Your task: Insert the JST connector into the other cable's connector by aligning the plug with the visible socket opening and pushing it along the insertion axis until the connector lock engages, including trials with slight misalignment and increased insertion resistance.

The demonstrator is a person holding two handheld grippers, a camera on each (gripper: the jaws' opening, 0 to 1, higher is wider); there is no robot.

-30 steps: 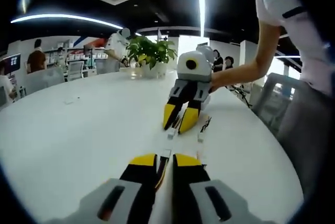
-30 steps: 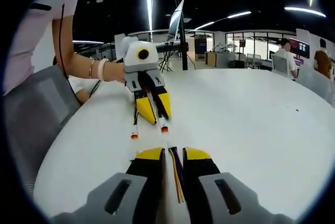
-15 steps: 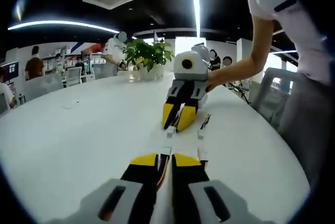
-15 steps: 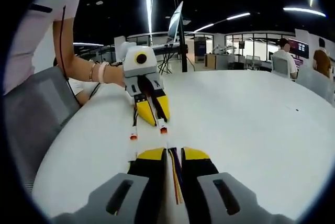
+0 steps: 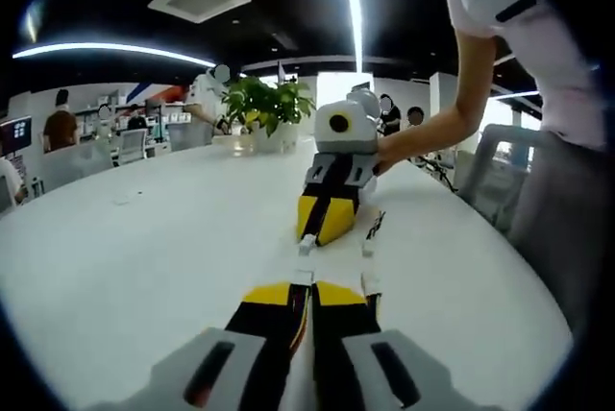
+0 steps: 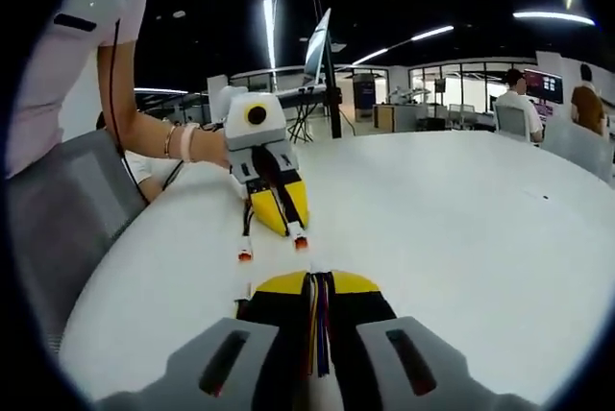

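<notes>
**Both grippers closing on their cables, facing each other across the white table**

Between our left gripper's [image 5: 300,294] yellow-tipped jaws we are pinching a wired cable [image 5: 302,307], its small white connector [image 5: 304,278] poking out just past the tips. Straight ahead, close by on the white table [image 5: 144,238], the right gripper [image 5: 321,224] is pointing back at us, a person's hand [image 5: 384,157] on its body, its jaws pressed together with a white plug [image 5: 307,242] at the tips. Just to the right of it a spare cable [image 5: 371,230] is lying flat.

From the right gripper's [image 6: 317,281] camera we are seeing its jaws nearly together around multicoloured wires [image 6: 318,325]. Ahead, the left gripper [image 6: 279,221] is resting low over the table, an orange-tipped connector [image 6: 300,241] at its tips. Another orange-tipped lead [image 6: 245,253] is lying just left of it. The two connectors are near each other but apart.
</notes>
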